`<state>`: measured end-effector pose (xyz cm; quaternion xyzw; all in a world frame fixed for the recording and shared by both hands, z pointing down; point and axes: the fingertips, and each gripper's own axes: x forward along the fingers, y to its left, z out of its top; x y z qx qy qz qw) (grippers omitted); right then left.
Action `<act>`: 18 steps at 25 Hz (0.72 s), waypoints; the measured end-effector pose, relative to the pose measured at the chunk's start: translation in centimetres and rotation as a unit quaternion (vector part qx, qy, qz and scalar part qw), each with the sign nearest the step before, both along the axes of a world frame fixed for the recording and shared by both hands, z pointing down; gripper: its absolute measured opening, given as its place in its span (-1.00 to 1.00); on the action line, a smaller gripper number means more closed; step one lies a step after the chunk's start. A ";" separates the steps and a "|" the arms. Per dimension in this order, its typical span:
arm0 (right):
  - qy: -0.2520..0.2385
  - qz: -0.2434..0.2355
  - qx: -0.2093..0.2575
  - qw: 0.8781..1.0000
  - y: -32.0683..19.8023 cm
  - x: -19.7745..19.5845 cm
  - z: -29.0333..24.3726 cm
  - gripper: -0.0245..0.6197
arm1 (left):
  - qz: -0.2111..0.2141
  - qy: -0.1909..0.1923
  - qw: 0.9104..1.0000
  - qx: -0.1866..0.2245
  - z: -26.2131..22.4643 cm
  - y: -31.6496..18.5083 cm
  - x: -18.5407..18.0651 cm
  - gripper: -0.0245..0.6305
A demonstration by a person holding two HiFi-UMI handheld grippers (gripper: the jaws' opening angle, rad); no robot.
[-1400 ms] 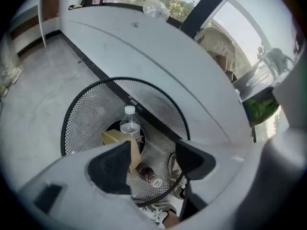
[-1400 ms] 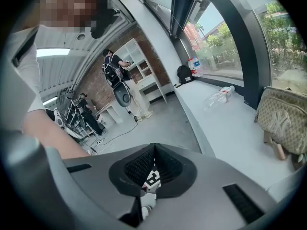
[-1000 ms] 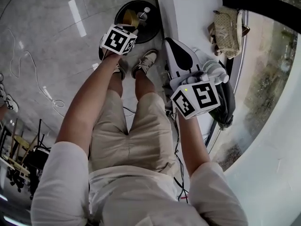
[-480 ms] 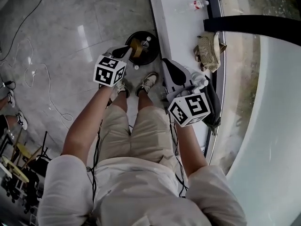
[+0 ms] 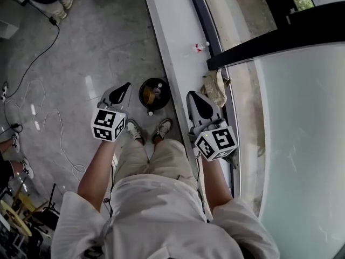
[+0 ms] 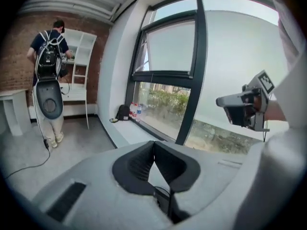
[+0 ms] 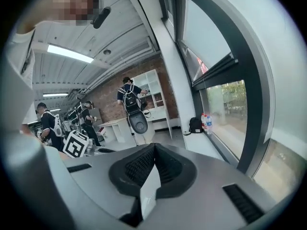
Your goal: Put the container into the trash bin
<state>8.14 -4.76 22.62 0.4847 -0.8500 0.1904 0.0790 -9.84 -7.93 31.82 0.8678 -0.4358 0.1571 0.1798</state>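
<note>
In the head view a round black trash bin [image 5: 154, 93] stands on the grey floor beside the window ledge. A brownish container [image 5: 152, 96] lies inside it, with a clear bottle next to it. My left gripper [image 5: 121, 92] hangs high above the floor, just left of the bin, shut and empty. My right gripper [image 5: 198, 104] is held over the ledge to the bin's right, also shut with nothing in it. In the left gripper view the left gripper [image 6: 154, 143] has its jaws meeting at the tip. The right gripper view shows the right gripper [image 7: 153, 147] closed the same way.
A white ledge [image 5: 172, 47] runs along the window, with a beige bag [image 5: 215, 88] and a small bottle [image 5: 200, 47] on it. Cables [image 5: 46, 120] trail over the floor at left. The person's shoes [image 5: 134, 129] stand near the bin. Another person with a backpack [image 6: 48, 61] stands far off.
Both grippers have risen well above the floor. The left one left its place over the bin and now sits to its left. The bin looks smaller and farther below.
</note>
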 end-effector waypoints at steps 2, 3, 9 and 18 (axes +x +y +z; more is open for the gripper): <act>0.001 0.007 0.020 1.000 -0.1 0.6 -2.6 -0.92 | -0.002 0.003 0.999 0.038 -4.3 -0.4 -0.5 -0.87; 0.000 0.010 0.030 0.999 -0.2 0.8 -3.7 -0.92 | -0.002 0.004 0.998 0.057 -6.4 -0.7 -0.7 -0.87; -0.001 0.007 0.079 0.997 -0.1 0.4 -9.8 -0.92 | 0.003 0.009 0.989 0.146 -16.8 -1.1 -2.2 -0.87; -0.017 -0.012 0.138 0.990 -0.7 -0.7 -16.3 -0.92 | -0.027 0.056 0.977 0.204 -25.9 -0.3 -5.3 -0.87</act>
